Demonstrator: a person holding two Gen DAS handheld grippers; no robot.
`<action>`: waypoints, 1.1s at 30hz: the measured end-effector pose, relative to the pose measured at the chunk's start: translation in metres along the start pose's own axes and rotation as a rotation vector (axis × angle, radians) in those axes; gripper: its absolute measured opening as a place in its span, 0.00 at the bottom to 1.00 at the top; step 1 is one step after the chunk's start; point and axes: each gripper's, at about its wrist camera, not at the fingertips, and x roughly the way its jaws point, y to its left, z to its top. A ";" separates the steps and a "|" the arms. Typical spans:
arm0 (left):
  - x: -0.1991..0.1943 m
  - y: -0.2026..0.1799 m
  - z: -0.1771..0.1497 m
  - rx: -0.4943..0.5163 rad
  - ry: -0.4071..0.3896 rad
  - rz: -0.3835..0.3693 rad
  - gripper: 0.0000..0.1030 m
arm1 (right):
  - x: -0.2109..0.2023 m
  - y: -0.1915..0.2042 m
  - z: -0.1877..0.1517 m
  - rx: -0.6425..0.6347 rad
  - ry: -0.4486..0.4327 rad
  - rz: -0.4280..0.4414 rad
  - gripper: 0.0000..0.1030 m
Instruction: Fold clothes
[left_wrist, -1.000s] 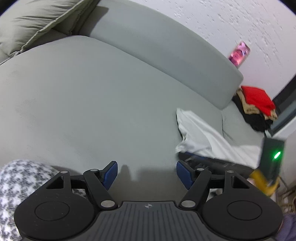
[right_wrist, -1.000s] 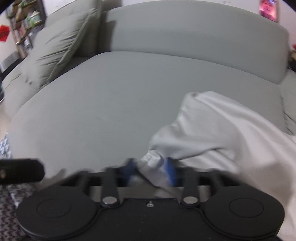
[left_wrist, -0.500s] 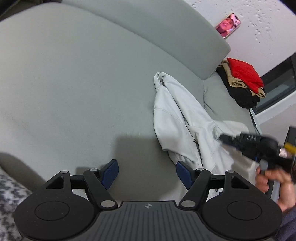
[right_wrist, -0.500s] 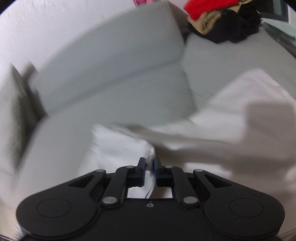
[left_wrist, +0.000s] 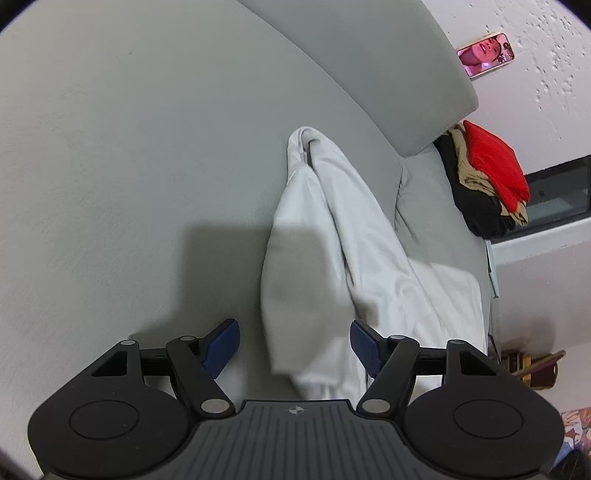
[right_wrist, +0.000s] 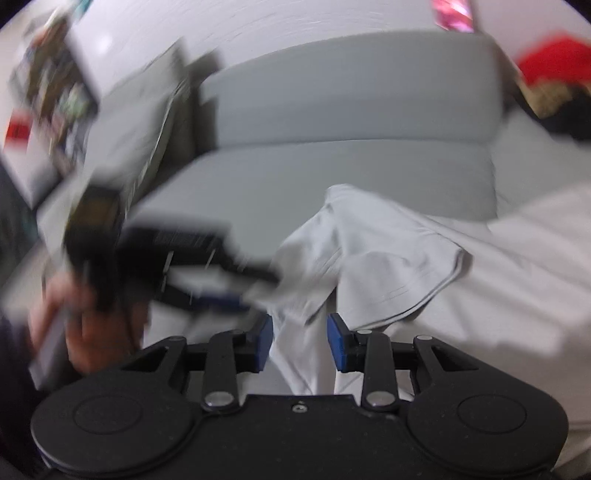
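Note:
A white garment (left_wrist: 369, 258) lies crumpled in a long strip on the grey sofa seat (left_wrist: 110, 147). My left gripper (left_wrist: 293, 343) straddles its near end. Its jaws are closing, with the cloth between the blue pads and a gap still on each side. In the right wrist view, my right gripper (right_wrist: 300, 343) has its jaws opening over a fold of the same garment (right_wrist: 388, 258); the cloth sits loose between the pads. The left gripper (right_wrist: 255, 286) shows there as a blur at the left, held by a hand (right_wrist: 92, 332), with its tips at the garment's edge.
A pile of red, tan and black clothes (left_wrist: 484, 177) sits on the sofa's far right end, also seen in the right wrist view (right_wrist: 546, 74). The backrest (right_wrist: 351, 85) runs behind the seat. A phone (left_wrist: 485, 53) hangs on the white wall. A blurred cushion (right_wrist: 159, 122) is at the left.
The left gripper moved over to the garment, whose near end now lies between its fingers. The right gripper, shut on a fold before, has parted its jaws and swung its view round.

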 end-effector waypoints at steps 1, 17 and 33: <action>0.002 -0.003 0.001 0.012 0.001 0.012 0.51 | 0.005 0.007 -0.004 -0.034 0.011 -0.006 0.32; -0.065 -0.024 0.025 0.128 0.003 0.259 0.04 | 0.023 0.040 -0.004 -0.073 0.083 0.019 0.05; -0.104 -0.006 -0.018 0.228 -0.140 0.207 0.27 | -0.021 -0.054 0.004 0.339 -0.124 -0.074 0.30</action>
